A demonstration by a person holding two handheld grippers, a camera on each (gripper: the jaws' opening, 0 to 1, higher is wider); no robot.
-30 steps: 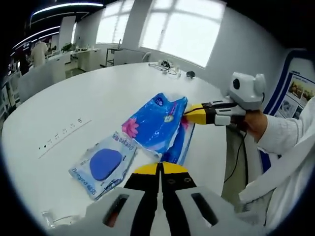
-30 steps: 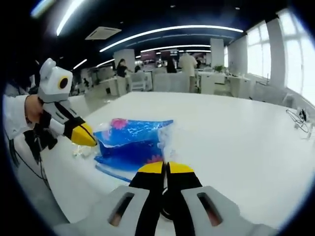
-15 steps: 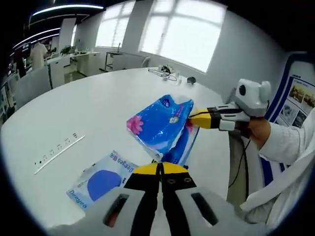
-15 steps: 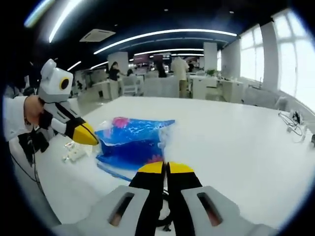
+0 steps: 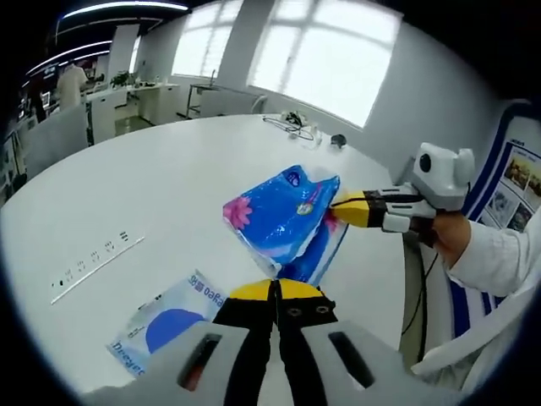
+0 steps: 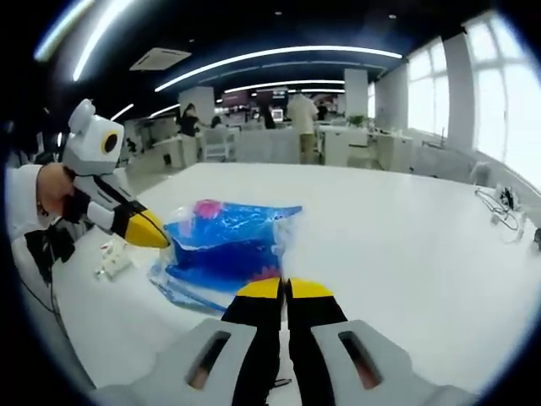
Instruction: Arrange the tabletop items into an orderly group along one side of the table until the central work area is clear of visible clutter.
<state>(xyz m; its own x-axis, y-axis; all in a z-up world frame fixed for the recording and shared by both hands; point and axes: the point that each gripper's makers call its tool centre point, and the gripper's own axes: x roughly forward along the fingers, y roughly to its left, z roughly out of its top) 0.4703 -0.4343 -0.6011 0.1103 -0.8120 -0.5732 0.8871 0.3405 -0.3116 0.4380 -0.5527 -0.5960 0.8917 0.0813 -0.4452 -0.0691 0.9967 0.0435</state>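
- Fingers first: both my left gripper (image 5: 275, 292) and my right gripper (image 5: 342, 208) are pinched fully closed on the blue tissue pack (image 5: 283, 216), one at each end.
- Holding both ends lifts the floppy pack clear of the tabletop (image 5: 152, 178) without sagging, so I judge I can carry it to the side grouping.
- Just below my left fingers, the flat blue wipes packet (image 5: 165, 313) lies on the tabletop.
- Further left sits a long white strip (image 5: 89, 266), well apart from it.
- Far across the tabletop, some cables (image 5: 292, 127) and a small dark object (image 5: 338, 139) wait near the windows.
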